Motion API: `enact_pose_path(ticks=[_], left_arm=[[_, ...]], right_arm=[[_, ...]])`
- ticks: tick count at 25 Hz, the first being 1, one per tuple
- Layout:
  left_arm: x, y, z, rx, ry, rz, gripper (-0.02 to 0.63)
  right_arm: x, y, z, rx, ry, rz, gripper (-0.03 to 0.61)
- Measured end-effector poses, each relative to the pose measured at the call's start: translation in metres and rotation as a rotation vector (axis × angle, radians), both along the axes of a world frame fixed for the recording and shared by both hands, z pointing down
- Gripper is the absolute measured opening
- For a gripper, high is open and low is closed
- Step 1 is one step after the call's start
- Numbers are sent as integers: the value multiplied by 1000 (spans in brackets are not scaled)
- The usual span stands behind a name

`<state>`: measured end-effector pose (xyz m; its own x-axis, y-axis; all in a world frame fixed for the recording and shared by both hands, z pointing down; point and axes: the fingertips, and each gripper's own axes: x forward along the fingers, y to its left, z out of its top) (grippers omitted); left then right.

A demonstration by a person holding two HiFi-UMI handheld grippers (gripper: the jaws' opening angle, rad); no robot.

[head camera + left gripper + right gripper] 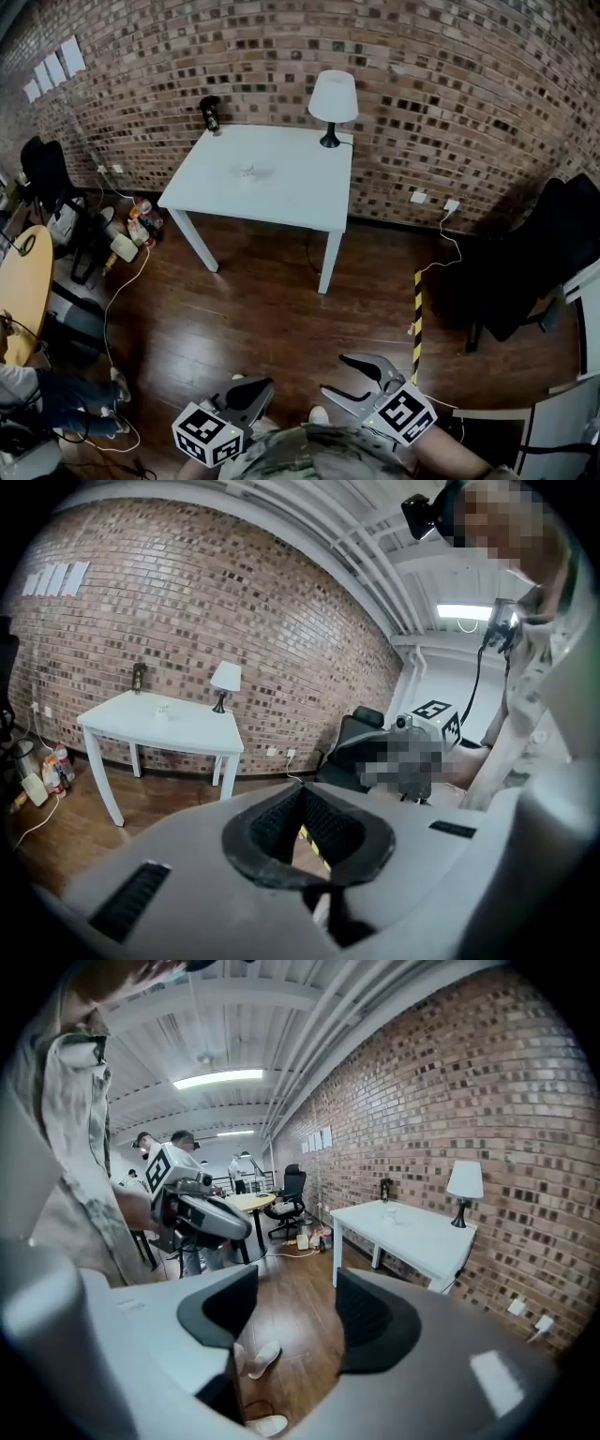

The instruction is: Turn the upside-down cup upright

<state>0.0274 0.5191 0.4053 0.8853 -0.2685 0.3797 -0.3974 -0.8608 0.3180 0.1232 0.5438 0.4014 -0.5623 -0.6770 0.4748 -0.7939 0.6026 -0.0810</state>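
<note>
Far off on the desk, a tiny cup, too blurred to read as upright or inverted. Left tool seemingly clenched at the tips, empty; right tool released, nothing between its jaws.

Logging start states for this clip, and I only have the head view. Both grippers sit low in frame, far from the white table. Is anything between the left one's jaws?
Observer: No. In the left gripper view, the left gripper has its jaws meeting at the tips, with nothing held between them.
Operator: And the other one? From above it looks spread, but I can't see into the gap.
Observer: In the right gripper view, the right gripper has its jaws apart. The gap shows only the wooden floor and a pale shoe lying on it.
</note>
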Motion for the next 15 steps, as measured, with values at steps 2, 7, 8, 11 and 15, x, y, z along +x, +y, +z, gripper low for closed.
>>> enact_pose_path(ticks=[2, 7, 8, 11, 15], left_arm=[[4, 22, 9, -23, -11, -1, 8], [17, 30, -5, 6, -15, 10, 8], [22, 31, -10, 20, -15, 20, 8], [34, 37, -20, 49, -5, 39, 8], [41, 49, -31, 68, 6, 58, 8]], right_arm=[[8, 19, 5, -2, 1, -8, 259], [22, 28, -8, 26, -8, 16, 256], [25, 29, -11, 33, -6, 24, 256], [29, 35, -17, 50, -13, 32, 256], [32, 44, -21, 61, -25, 42, 255]])
